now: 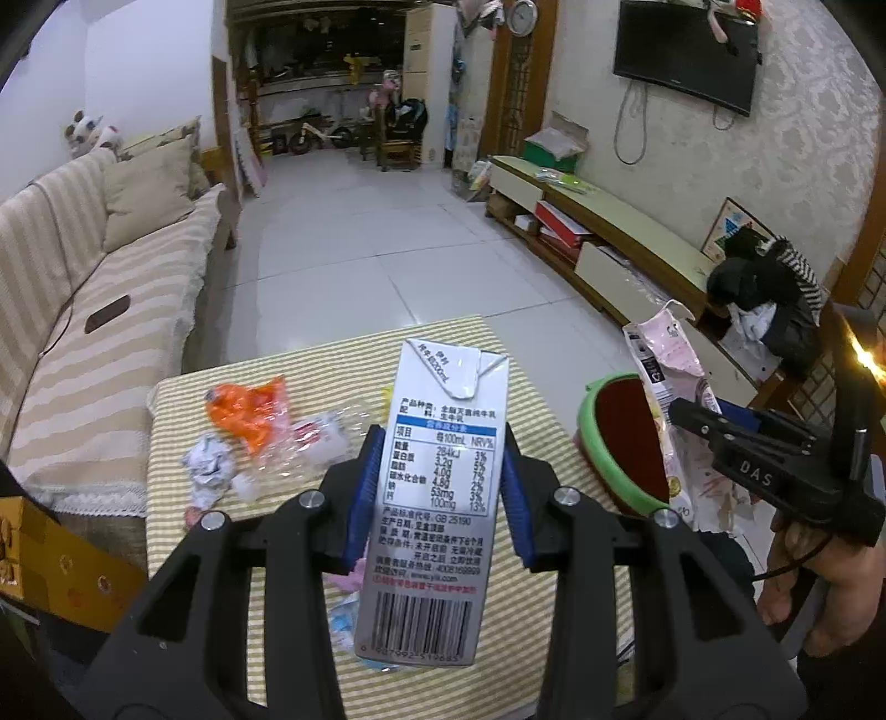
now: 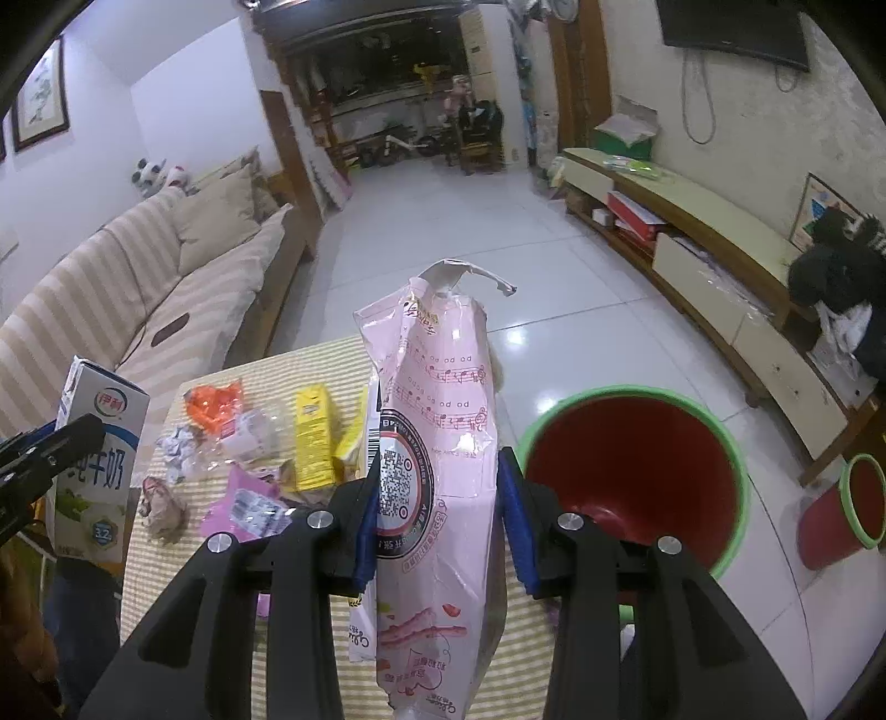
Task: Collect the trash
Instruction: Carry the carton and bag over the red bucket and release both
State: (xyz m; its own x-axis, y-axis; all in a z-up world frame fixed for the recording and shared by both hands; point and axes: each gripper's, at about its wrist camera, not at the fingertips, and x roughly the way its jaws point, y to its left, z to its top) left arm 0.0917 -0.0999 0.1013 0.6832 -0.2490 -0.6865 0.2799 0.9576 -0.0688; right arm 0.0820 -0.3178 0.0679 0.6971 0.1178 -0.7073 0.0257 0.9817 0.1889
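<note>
Your right tongs [image 2: 440,507] grip the pink bag [image 2: 437,443] upright; the bin [image 2: 631,471] lies just right. Left tongs [image 1: 443,490] clamp the milk carton [image 1: 437,487], farther off.

A striped sofa [image 1: 83,310] lined the left wall, white floor tiles [image 1: 354,260] gleamed, and a television [image 1: 686,52] hung above the long cabinet [image 1: 620,232].

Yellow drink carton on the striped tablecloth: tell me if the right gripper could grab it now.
Probably not yet. The right gripper is shut on a pink snack bag, so the fingers are occupied; the yellow drink carton lies open to approach otherwise.
</note>
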